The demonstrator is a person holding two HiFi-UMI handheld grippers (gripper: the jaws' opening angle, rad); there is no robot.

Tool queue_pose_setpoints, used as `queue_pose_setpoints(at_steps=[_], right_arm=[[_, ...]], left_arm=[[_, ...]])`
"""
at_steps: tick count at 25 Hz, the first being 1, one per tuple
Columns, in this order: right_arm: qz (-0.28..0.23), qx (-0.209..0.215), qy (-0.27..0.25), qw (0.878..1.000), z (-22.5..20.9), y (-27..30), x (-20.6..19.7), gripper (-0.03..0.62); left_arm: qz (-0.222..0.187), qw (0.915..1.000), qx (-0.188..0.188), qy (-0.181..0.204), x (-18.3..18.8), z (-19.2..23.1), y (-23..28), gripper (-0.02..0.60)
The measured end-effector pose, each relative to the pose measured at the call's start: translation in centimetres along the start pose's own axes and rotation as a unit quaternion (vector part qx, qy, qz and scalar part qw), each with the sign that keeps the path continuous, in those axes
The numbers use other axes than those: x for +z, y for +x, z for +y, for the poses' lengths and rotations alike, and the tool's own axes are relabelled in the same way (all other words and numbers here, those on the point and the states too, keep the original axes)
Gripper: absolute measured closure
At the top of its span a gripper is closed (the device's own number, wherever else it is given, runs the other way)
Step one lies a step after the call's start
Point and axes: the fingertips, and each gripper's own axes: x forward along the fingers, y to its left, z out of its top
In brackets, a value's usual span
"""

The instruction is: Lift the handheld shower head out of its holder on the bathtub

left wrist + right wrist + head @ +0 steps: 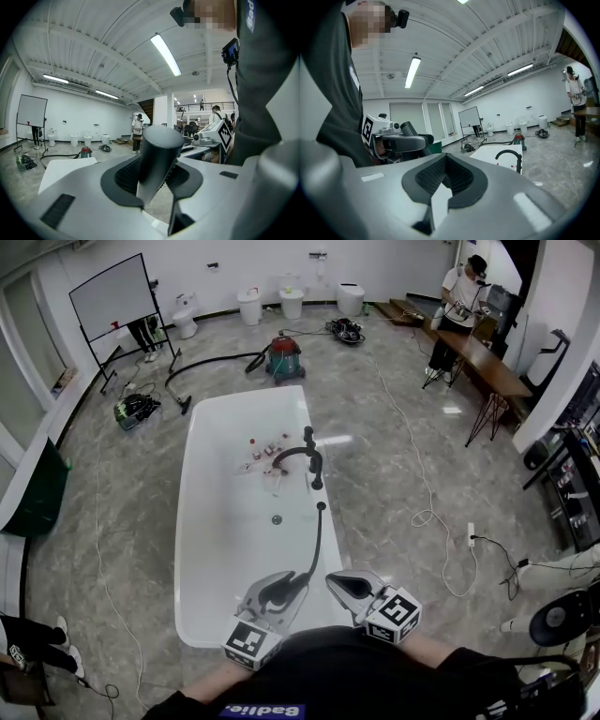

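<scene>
The black handheld shower head [279, 590] is held over the near end of the white bathtub [211, 521], with my left gripper [281, 585] shut on its handle. Its black hose [315, 549] runs up to the tub's right rim near the black faucet [309, 457]. In the left gripper view the dark cylinder of the shower head [158, 157] fills the space between the pads of the left gripper [157, 174]. My right gripper [339, 582] hangs just right of it, shut and empty. The right gripper view shows the right gripper [445, 180], the left gripper [401, 140] and the faucet [509, 155].
Small bottles [264, 451] lie inside the tub near the faucet. A red vacuum [284, 357] with hose stands beyond the tub. Cables [427, 517] trail over the floor at right. A whiteboard [112, 296], toilets [249, 306] and a person at a table [459, 296] are far back.
</scene>
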Motion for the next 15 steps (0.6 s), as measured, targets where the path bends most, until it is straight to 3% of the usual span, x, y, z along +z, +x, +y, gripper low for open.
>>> queue_pose_setpoints(at_steps=[15], right_arm=[[0.002,0.0,-0.002,1.0,-0.1,0.64,-0.52,0.592]], left_arm=[[-0.005,1.0,0.003,-0.005,-0.62,0.6,-0.12,0.457]])
